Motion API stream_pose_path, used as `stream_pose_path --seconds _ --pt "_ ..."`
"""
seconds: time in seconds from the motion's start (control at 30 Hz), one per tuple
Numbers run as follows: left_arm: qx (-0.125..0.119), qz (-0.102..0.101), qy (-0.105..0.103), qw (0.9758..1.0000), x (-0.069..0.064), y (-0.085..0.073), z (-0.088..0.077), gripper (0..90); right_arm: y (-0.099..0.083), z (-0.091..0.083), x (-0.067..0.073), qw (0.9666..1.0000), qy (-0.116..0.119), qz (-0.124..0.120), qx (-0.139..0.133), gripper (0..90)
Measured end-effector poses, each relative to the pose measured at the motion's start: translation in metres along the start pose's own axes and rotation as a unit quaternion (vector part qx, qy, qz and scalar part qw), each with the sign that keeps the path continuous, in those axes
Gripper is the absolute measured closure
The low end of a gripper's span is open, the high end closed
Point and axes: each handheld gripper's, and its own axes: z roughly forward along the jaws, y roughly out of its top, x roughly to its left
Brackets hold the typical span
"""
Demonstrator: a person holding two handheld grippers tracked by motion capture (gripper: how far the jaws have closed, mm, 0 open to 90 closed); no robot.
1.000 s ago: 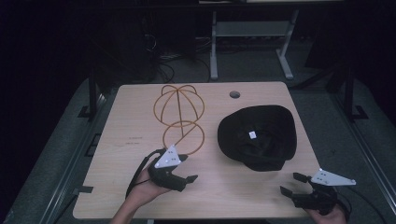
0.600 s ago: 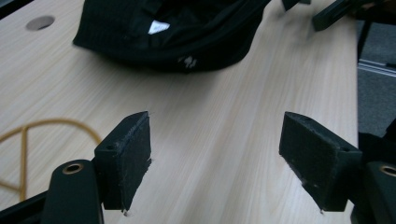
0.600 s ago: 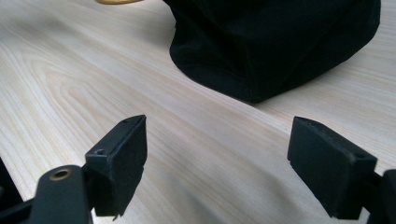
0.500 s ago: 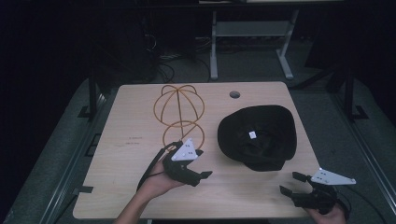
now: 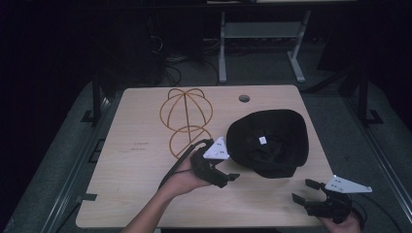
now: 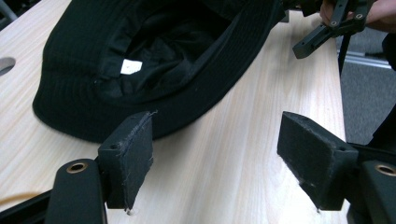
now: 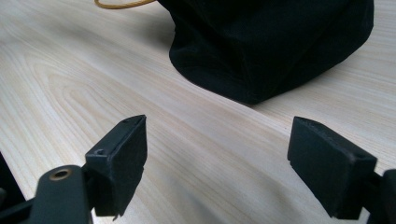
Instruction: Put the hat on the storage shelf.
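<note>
High view: pale wooden table (image 5: 145, 194) fills centre of frame, dark floor all round. Black hat (image 5: 268, 141) lies upside down right of centre, opening up, small white label (image 5: 262, 140) inside. Orange wire hat frame (image 5: 186, 119) lies flat at upper centre-left, well clear of both tongs, its lower loop just left of the hat. Round hole (image 5: 244, 98) in the tabletop near top edge, above the hat.

Left gripper (image 5: 228, 178) sits at centre-bottom, held in left hand (image 5: 187, 175), grey 3-cornered plate on top, jaws pointing right toward hat's near brim. Just beside the brim, not touching as far as I can tell. Right gripper (image 5: 303, 191) at lower right corner of frame, by table's near edge, right hand (image 5: 340, 224) under it, jaws pointing left; apart from the hat.

Left gripper view: both black pads wide apart, nothing btwn them but bare wood. Hat fills upper left of frame, brim just past the left pad; label visible inside. Right gripper shows at upper right corner w/ fingers round it.

Right gripper view: jaws also spread wide, empty, bare wood grain btwn. Hat's black cloth is at top centre-right, resting on table. Sliver of orange wire at top, left of the hat.
</note>
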Motion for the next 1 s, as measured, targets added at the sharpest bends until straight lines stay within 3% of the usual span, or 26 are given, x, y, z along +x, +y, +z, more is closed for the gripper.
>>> stream_pose_path --seconds 0.1,0.3,0.53,0.57,0.67,0.83,1.0 --pt "0.009 0.012 -0.008 0.9999 -0.001 0.011 0.011 26.3 0.0 0.0 -0.001 1.0 0.001 0.001 0.0 19.4" --pt "0.032 0.032 -0.017 0.9988 -0.002 0.016 0.028 26.4 0.0 -0.001 0.0 1.0 0.003 0.002 -0.002 19.4" --pt "0.051 0.014 -0.02 0.9984 0.007 0.015 0.048 31.2 0.0 0.0 0.0 1.0 0.005 -0.001 -0.002 19.4" --pt "0.062 0.023 -0.008 0.9978 0.008 0.014 0.053 35.0 0.0 0.0 0.0 1.0 0.004 -0.005 -0.003 19.4" --pt "0.061 0.027 -0.002 0.9978 0.008 0.011 0.056 41.7 0.001 -0.001 0.001 1.0 0.001 -0.002 -0.004 19.2" --pt "0.043 0.036 0.025 0.9981 0.007 0.003 0.056 59.4 0.001 -0.002 0.0 0.9998 -0.009 0.014 -0.009 17.7" --pt "0.027 0.027 0.03 0.9988 0.007 0.003 0.053 77.6 0.004 -0.004 -0.003 0.9994 -0.019 0.021 -0.021 16.0"
